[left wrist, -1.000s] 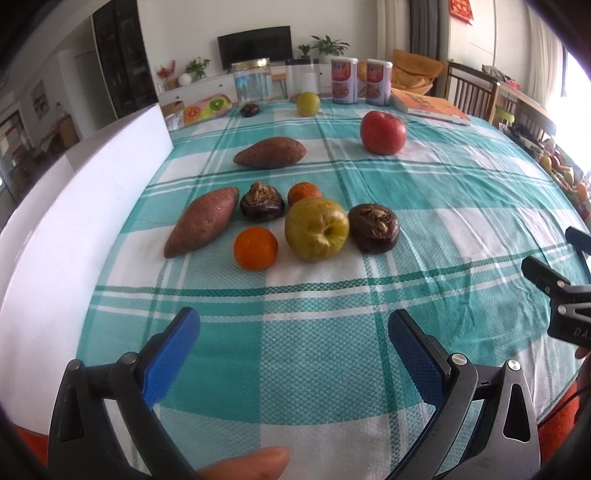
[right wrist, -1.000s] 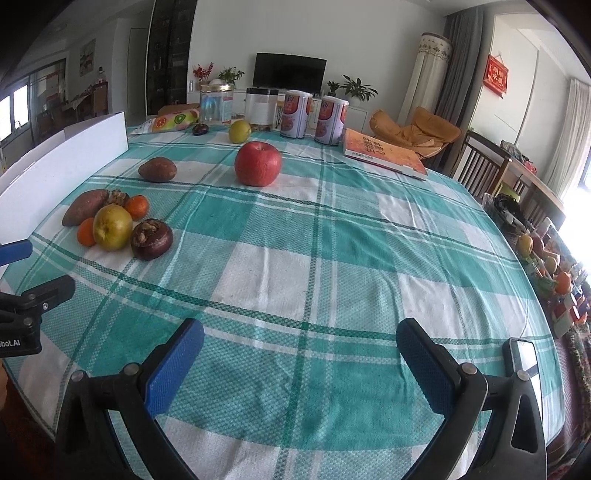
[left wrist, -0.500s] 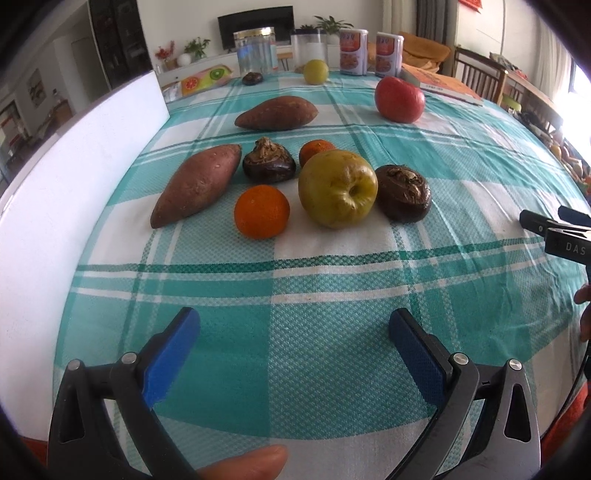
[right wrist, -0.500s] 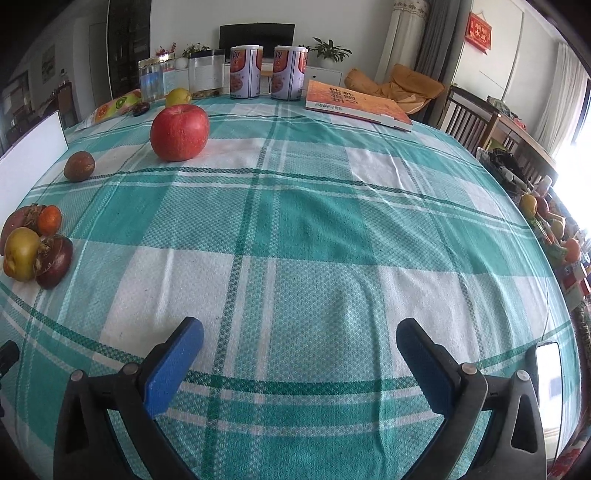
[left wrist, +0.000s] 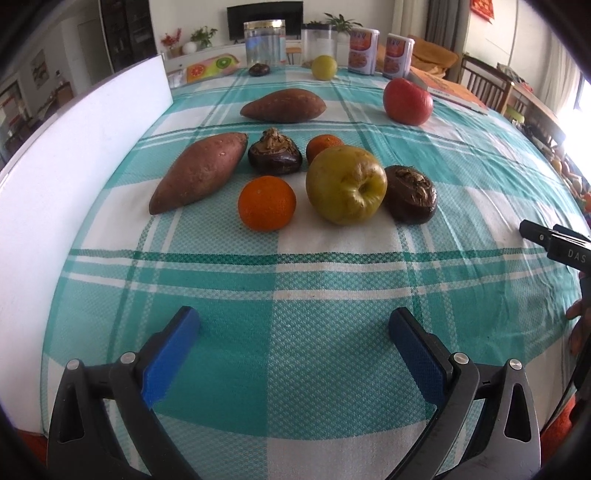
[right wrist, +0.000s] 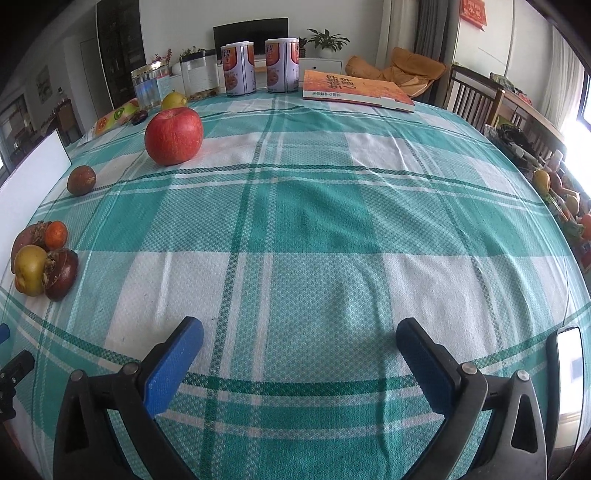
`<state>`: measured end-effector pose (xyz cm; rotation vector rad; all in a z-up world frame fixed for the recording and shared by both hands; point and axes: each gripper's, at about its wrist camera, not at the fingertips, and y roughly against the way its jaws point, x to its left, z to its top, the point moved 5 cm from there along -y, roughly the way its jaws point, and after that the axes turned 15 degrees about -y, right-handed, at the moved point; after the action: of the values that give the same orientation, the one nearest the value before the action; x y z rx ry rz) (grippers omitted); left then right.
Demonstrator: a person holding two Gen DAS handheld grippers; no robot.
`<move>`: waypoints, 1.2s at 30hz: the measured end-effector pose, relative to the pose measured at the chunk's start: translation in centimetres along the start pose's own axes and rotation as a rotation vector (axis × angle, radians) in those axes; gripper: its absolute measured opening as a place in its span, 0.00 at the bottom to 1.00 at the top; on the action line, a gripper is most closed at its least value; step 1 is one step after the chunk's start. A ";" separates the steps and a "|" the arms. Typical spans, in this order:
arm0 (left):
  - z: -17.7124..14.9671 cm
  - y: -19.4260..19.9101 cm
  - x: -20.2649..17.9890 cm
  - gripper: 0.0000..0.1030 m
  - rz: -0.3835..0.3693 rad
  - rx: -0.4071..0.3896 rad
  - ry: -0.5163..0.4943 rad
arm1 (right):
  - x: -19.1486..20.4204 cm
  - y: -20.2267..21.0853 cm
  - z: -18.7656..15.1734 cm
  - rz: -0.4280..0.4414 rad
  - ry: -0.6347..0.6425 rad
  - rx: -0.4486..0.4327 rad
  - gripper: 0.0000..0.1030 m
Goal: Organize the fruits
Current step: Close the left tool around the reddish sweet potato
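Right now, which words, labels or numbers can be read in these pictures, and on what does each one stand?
"DAS": on the right gripper, cut off at the frame edge.
Orange book: characters on the cover, too blurred to read.
Two cans: labels too small.
Red wall hanging: unreadable.

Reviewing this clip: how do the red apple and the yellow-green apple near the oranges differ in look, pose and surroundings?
The red apple is smooth and evenly red; the yellow-green apple is dull, with wrinkled, bruised skin. The red apple stands alone on the tablecloth, farther back, while the yellow-green apple sits in a cluster, close beside a dark brown item and an orange. The yellow-green apple is tipped, its stem hollow facing the left wrist camera. Both lie ungripped.
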<state>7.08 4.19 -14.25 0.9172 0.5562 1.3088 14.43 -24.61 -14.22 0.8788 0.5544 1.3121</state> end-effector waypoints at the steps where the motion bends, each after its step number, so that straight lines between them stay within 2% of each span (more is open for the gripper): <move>1: -0.1 0.1 0.0 1.00 0.000 -0.009 -0.004 | 0.0 0.0 0.0 0.000 0.000 0.000 1.00; 8: -0.3 0.3 0.2 1.00 -0.062 -0.003 -0.072 | 0.0 0.0 0.0 0.000 0.000 -0.001 1.00; 12: 0.1 0.7 1.9 0.99 -0.125 -0.004 -0.021 | 0.0 0.0 0.0 0.001 0.000 -0.001 1.00; 14: 1.2 1.1 3.6 0.99 -0.148 -0.030 -0.001 | 0.0 0.0 0.0 0.001 0.000 -0.001 1.00; 19: 5.6 1.6 8.4 0.98 -0.093 -0.080 -0.037 | 0.0 0.0 0.0 0.001 0.000 -0.001 1.00; 21: 7.1 0.1 9.5 0.98 -0.094 -0.036 -0.057 | 0.0 0.0 0.0 0.001 0.000 -0.001 1.00; 23: 7.9 -2.0 10.0 0.96 -0.131 0.013 -0.064 | 0.0 0.0 0.0 0.001 0.000 -0.001 1.00; 24: 8.0 -2.9 10.1 0.89 -0.153 0.034 -0.065 | 0.0 0.0 0.0 0.001 0.000 -0.001 1.00; 25: 8.1 -3.9 10.1 0.72 -0.175 0.060 -0.062 | 0.0 0.0 0.0 0.002 0.000 -0.001 1.00; 27: 7.7 -5.6 9.9 0.55 -0.215 0.112 -0.051 | 0.0 0.0 0.0 0.002 0.000 -0.002 1.00; 28: 7.9 -5.3 9.8 0.55 -0.202 0.074 -0.068 | 0.0 0.0 0.0 0.002 0.000 -0.001 1.00; 30: 7.8 -5.3 9.8 0.47 -0.204 0.073 -0.075 | 0.0 0.0 0.0 0.002 0.000 -0.002 1.00; 36: 4.1 -2.7 10.6 0.47 -0.196 0.064 0.036 | 0.0 0.0 0.0 0.005 -0.001 0.000 1.00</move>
<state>14.10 13.43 -12.69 0.8698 0.7010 1.1378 14.41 -24.64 -14.23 0.8813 0.5514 1.3165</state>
